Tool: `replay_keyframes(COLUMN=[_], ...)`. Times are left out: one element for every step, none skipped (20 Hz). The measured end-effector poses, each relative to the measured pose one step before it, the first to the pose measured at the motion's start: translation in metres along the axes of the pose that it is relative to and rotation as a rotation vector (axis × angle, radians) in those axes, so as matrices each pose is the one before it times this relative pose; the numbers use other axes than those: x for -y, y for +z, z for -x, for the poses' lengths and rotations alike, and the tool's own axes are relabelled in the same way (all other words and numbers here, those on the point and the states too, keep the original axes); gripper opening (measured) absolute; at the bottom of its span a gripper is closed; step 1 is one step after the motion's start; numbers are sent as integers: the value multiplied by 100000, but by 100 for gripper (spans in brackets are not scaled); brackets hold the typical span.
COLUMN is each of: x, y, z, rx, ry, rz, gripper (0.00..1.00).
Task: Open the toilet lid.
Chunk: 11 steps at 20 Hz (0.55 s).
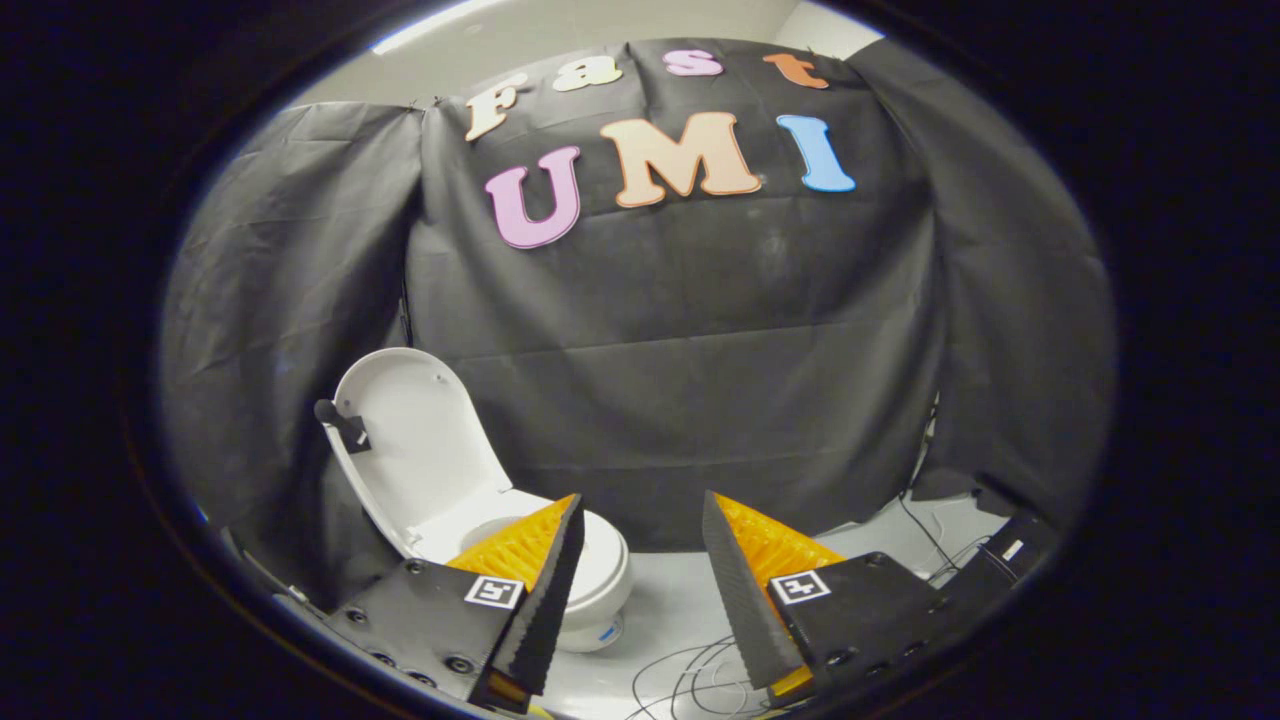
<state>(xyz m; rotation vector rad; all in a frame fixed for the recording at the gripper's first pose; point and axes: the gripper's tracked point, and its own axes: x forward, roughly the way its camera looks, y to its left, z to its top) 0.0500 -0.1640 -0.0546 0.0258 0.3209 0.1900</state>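
Black cloth wall (700,350) fills centre frame. Toilet (600,580) at lower left, partly behind one finger; toilet lid (420,450) raised, tilted back, small black knob (328,411) on its edge. Gripper (640,590) at bottom: jaws spread wide, holding nothing. Thin cables (690,680) on the floor between the fingers.

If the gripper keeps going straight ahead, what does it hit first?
Probably the black cloth wall. The open fingers frame bare floor, and the toilet with its raised lid sits off beyond one finger, though depth is unclear.
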Motion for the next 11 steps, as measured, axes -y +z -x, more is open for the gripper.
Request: replay_keyframes(x=[-216, -149, 76, 143, -139, -412, -437, -351, -1, 310, 659], y=[-89, 287, 118, 334, 288, 323, 107, 229, 130, 34, -537], z=[436, 369, 219, 112, 66, 122, 119, 65, 9, 55, 312], rx=[502, 1621, 1023, 1042, 1321, 1088, 1153, 1004, 808, -380, -3023], ry=[461, 269, -122, -842, 269, 752, 719, 909, 852, 161, -1118], rz=[818, 0, 34, 1224, -357, -842, 393, 1128, 1539, 1019, -1847], gripper=[75, 75, 75, 75, 75, 75, 75, 75, 75, 75, 75])
